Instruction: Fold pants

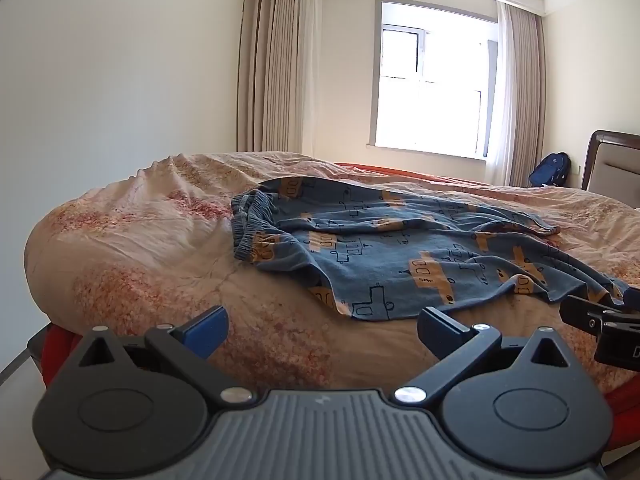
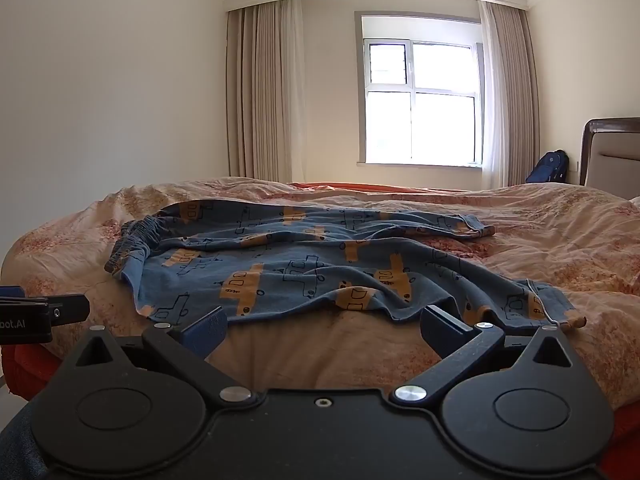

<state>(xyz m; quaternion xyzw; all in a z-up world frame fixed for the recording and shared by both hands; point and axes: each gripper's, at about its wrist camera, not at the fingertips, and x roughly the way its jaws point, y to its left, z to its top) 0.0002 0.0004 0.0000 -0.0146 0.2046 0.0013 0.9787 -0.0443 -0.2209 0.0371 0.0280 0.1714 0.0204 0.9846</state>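
Both tongs wide open, nothing between the jaws. Left tongs (image 1: 322,330) and right tongs (image 2: 322,330) hover side by side at the near edge of the bed (image 2: 560,216), angled slightly down, neither touching fabric.

Pants (image 2: 304,264) lie just ahead of both tongs, spread loosely on the quilt, rumpled, not flat. Waistband (image 1: 250,224) is ahead-left of the left tongs; the two legs run off to the right, the nearer leg's cuff (image 2: 560,312) just beyond the right tongs' right finger, the farther cuff well past it.

My read: no fold started. The open stance over the near hem suits a two-point pickup, left toward the waistband, right at the near cuff. Wrinkles probably need smoothing first, or the fold sets crooked.
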